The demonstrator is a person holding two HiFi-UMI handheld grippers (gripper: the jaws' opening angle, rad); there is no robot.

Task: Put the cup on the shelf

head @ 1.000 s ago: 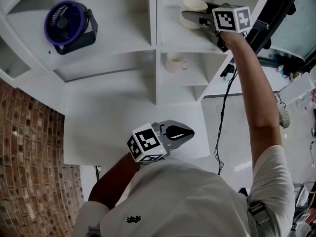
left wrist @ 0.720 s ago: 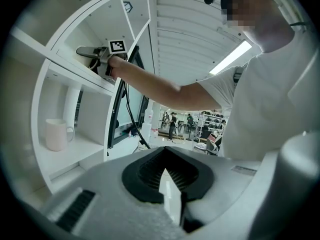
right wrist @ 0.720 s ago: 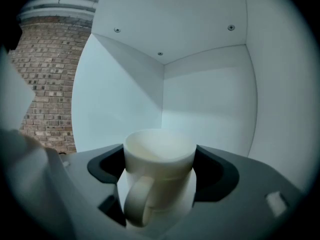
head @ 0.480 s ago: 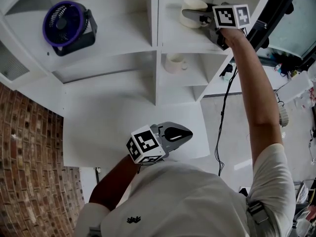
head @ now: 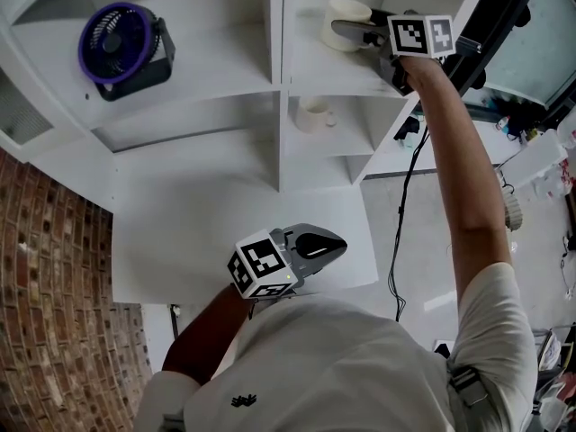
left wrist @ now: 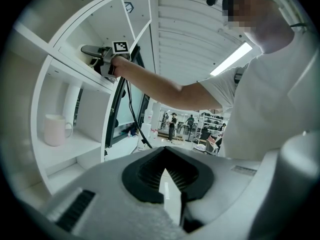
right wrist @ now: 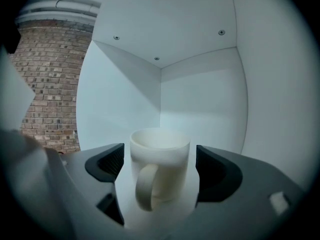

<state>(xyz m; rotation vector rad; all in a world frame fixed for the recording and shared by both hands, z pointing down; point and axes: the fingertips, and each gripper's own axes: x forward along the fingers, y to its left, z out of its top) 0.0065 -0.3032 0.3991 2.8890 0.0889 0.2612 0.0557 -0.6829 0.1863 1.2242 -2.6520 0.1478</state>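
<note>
A white cup (right wrist: 160, 149) stands upright on the upper shelf board (head: 335, 77) of the white shelf unit, its handle turned towards the right gripper's camera. My right gripper (right wrist: 161, 165) straddles it, and its jaws are opening: a gap shows between each dark pad and the cup wall. In the head view the cup (head: 347, 9) sits at the top, with the right gripper (head: 353, 27) reaching in from the right. My left gripper (head: 328, 244) hangs low in front of the person's chest, shut and empty, well away from the shelf.
A second white cup (head: 315, 113) stands in the compartment below. A purple fan (head: 121, 43) sits in the upper left compartment. A black cable (head: 405, 205) hangs beside the unit's right side. A brick wall (head: 54, 286) lies to the left.
The right gripper's jaws have spread a little wider around the cup, which stays on the shelf. The left gripper has hardly moved.
</note>
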